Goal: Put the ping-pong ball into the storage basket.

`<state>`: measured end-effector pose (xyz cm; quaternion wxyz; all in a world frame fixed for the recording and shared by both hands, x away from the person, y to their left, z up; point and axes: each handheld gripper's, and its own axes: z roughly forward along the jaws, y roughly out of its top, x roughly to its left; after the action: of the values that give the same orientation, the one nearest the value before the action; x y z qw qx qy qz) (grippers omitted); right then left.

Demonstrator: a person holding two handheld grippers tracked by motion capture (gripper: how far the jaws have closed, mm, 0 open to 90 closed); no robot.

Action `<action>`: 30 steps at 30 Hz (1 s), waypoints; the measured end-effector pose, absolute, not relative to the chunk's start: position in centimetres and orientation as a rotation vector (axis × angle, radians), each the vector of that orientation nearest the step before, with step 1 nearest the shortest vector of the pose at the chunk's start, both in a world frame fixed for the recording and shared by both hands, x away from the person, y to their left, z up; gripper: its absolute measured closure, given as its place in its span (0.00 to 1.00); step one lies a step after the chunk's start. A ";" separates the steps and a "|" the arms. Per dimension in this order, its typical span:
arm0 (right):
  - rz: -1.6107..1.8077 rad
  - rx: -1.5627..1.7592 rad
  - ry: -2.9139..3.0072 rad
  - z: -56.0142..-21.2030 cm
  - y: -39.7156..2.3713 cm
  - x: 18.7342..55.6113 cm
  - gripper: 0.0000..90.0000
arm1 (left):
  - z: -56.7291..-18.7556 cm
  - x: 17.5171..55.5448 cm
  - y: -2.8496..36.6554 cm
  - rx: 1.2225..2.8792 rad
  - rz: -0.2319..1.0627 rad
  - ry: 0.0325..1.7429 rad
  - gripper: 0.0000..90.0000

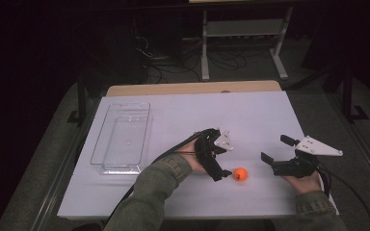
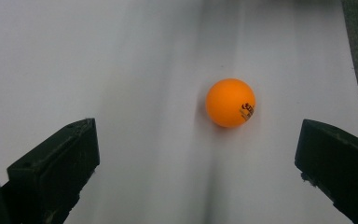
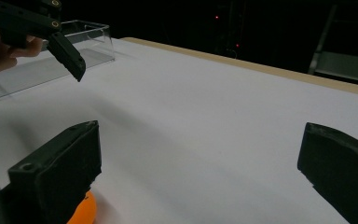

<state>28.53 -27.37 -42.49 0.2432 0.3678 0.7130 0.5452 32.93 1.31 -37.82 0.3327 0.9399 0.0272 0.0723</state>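
Orange ball [image 1: 240, 174] is seen resting on white table [image 1: 250, 115], near edge, btwn both grippers. L gripper [image 1: 220, 159] is held w/ jaws spread wide, nothing gripped, ball just beyond jaw tips. R gripper [image 1: 276, 149] likewise wide open, empty. Clear tray [image 1: 121, 137] is set far left.

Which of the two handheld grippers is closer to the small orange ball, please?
The left gripper: its black fingers point down right beside the small orange ball, open around it in its own view. The right gripper sits farther off, toward the table's right edge.
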 end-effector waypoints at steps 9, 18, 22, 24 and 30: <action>1.488 1.009 1.947 -42.5 -27.4 28.5 0.00 | -38.4 33.0 0.8 2.469 0.173 0.064 0.00; 1.484 1.013 1.948 -42.5 -27.4 28.6 0.00 | -38.6 33.1 0.5 2.463 0.160 0.058 0.00; 1.484 1.011 1.949 -42.5 -27.4 28.6 0.00 | -38.8 33.0 0.3 2.464 0.157 0.059 0.00; 1.486 1.013 1.948 -42.5 -27.4 28.5 0.00 | -38.9 33.1 0.2 2.465 0.156 0.053 0.00; 1.487 1.014 1.947 -42.5 -27.4 28.6 0.00 | -39.2 33.1 -0.4 2.471 0.144 0.043 0.00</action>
<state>28.56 -27.42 -42.54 0.2425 0.3710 0.7124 0.5441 33.08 -0.38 -39.21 0.3270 0.9433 0.0165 0.0551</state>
